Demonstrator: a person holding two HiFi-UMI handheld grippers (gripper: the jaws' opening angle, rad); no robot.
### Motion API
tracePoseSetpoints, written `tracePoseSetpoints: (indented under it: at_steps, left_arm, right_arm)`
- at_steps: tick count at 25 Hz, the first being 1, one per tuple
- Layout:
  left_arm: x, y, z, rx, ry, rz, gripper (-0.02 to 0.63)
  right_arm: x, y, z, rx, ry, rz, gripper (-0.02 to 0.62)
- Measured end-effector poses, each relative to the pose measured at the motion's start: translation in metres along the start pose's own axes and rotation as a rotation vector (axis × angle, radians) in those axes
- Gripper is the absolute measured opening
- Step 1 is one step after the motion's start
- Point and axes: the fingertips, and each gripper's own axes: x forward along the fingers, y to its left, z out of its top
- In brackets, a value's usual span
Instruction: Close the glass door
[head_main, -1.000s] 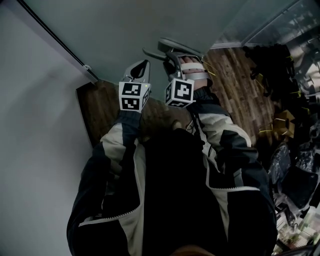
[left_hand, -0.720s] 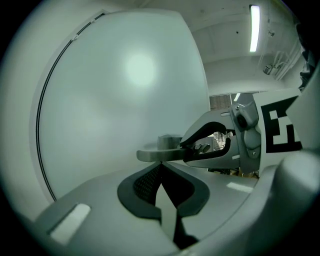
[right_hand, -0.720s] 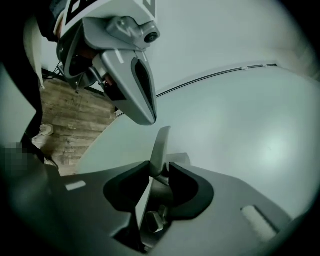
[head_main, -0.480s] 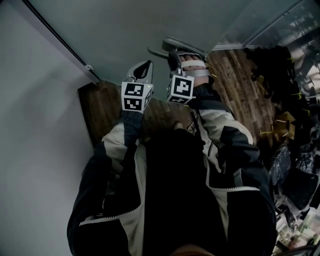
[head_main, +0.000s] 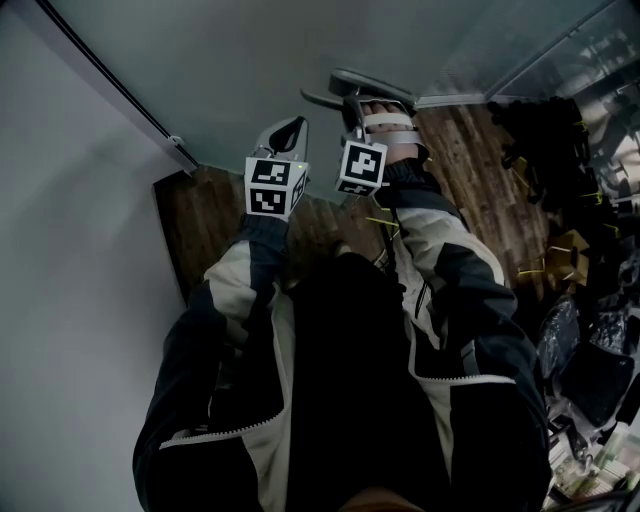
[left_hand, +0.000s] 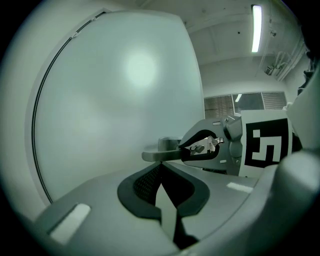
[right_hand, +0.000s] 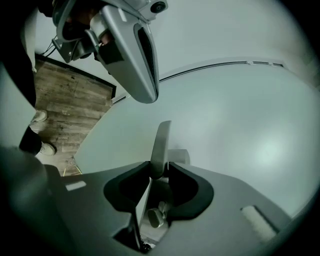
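Note:
The frosted glass door (head_main: 250, 70) fills the top of the head view, with a metal lever handle (head_main: 345, 83) sticking out of it. My right gripper (head_main: 352, 100) is shut on that handle; in the right gripper view the flat lever (right_hand: 161, 142) stands clamped between the dark pads (right_hand: 187, 185). My left gripper (head_main: 292, 130) hangs just left of it, shut and empty, its tips close to the glass. From the left gripper view the handle (left_hand: 156, 155) and the right gripper (left_hand: 206, 150) lie just beyond my left gripper (left_hand: 161, 167).
A grey wall (head_main: 60, 260) and a black door rail (head_main: 110, 70) lie to the left. Wooden floor (head_main: 470, 170) shows below the door, with dark clutter (head_main: 570, 260) at the right. The person's jacket fills the lower head view.
The right jaws have narrowed onto the lever handle. Both grippers and the handle have shifted slightly right and up in the head view.

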Motion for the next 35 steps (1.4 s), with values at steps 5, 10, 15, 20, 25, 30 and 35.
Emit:
tracePoseSetpoints:
  at_steps: [5, 10, 15, 20, 25, 30, 35]
  left_arm:
    - [0.03, 0.001, -0.006, -0.003, -0.002, 0.027, 0.003]
    - [0.082, 0.017, 0.012, -0.006, 0.009, 0.069, 0.003]
    - [0.125, 0.026, 0.014, -0.02, 0.016, 0.122, 0.003]
    - [0.16, 0.04, 0.018, -0.053, 0.029, 0.173, 0.003]
    - [0.181, 0.053, 0.026, -0.048, 0.029, 0.189, 0.003]
    - [0.196, 0.074, 0.026, -0.05, 0.028, 0.185, 0.003]
    - [0.216, 0.098, 0.034, -0.034, 0.023, 0.141, 0.003]
  right_arm:
    - [0.025, -0.002, -0.018, 0.01, -0.034, -0.022, 0.123]
    - [0.057, -0.029, -0.032, 0.004, -0.097, -0.025, 0.123]
    - [0.094, -0.041, -0.048, -0.016, -0.154, -0.025, 0.121]
    - [0.137, -0.062, -0.064, -0.033, -0.182, -0.017, 0.118]
    - [0.173, -0.079, -0.073, -0.051, -0.185, -0.021, 0.118]
    - [0.208, -0.09, -0.076, -0.082, -0.164, -0.029, 0.118]
    - [0.245, -0.103, -0.079, -0.064, -0.132, -0.037, 0.118]
